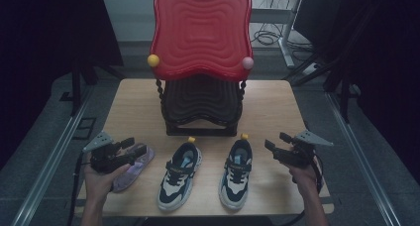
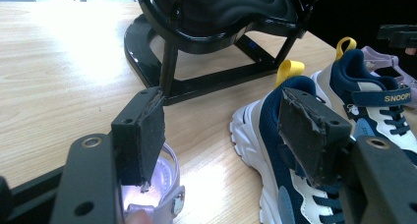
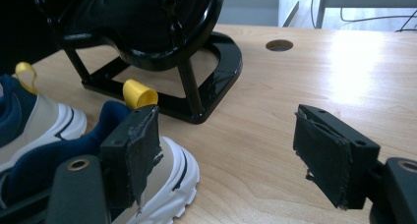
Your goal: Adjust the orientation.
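Note:
Two navy, white and beige sneakers with yellow heel loops stand side by side at the table's front: the left sneaker (image 1: pixel 179 174) (image 2: pixel 268 150) and the right sneaker (image 1: pixel 236 171) (image 3: pixel 169 177). A lilac sandal (image 1: pixel 131 169) (image 2: pixel 160 182) lies at the front left, partly under my left gripper (image 1: pixel 134 146) (image 2: pixel 226 130). That gripper is open with nothing between its jaws. To the right of the right sneaker, my right gripper (image 1: pixel 277 141) (image 3: pixel 226 145) hovers over bare wood, open and holding nothing.
A two-tier rack stands behind the shoes, with a wavy red top shelf (image 1: pixel 200 28) and a black lower shelf (image 1: pixel 200 99) on a black base (image 3: pixel 216 71). The wooden table (image 1: pixel 277 107) has a round hole (image 3: pixel 279 45). Dark floor and cables lie beyond.

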The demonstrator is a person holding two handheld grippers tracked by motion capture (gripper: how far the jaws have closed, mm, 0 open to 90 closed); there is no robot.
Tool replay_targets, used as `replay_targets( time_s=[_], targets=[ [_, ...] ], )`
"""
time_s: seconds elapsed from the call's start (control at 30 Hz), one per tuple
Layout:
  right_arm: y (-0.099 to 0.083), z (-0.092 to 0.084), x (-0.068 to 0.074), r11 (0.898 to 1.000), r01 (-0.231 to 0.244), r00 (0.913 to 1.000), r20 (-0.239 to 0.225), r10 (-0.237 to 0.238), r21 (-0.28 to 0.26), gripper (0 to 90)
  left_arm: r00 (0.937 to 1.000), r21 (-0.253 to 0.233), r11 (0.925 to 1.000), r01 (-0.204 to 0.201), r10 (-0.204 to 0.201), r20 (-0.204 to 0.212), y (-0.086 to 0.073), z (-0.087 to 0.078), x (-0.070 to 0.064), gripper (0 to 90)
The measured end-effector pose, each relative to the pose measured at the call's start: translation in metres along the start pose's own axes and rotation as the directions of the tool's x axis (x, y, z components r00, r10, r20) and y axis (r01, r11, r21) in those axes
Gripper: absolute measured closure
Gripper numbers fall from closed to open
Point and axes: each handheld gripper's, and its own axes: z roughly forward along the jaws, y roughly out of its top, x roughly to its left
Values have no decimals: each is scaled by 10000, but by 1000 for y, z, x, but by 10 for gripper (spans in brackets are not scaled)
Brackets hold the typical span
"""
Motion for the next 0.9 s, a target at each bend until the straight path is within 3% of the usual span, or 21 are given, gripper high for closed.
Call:
replay_targets(
  time_s=[0.23, 0.43, 0.73, 0.9],
  targets=[
    [-8, 9, 1, 9989, 181, 9997, -170, -174, 440, 280, 9999, 152, 9998, -95, 93, 130, -2, 4, -3, 346],
    [-8, 7, 5, 9981, 438, 9988, -240, -428, 440, 305, 9993, 159, 9994, -291, 288, 227, 0, 3, -7, 350],
    [-12, 8, 4, 9988, 232, 9984, -530, -208, 440, 342, 9993, 239, 9994, -267, 260, 274, 2, 5, -6, 359],
    [-18, 9, 6, 9968, 400, 9981, -500, -366, 697, 343, 9988, 243, 9993, -269, 259, 415, 4, 7, -7, 364]
  ],
)
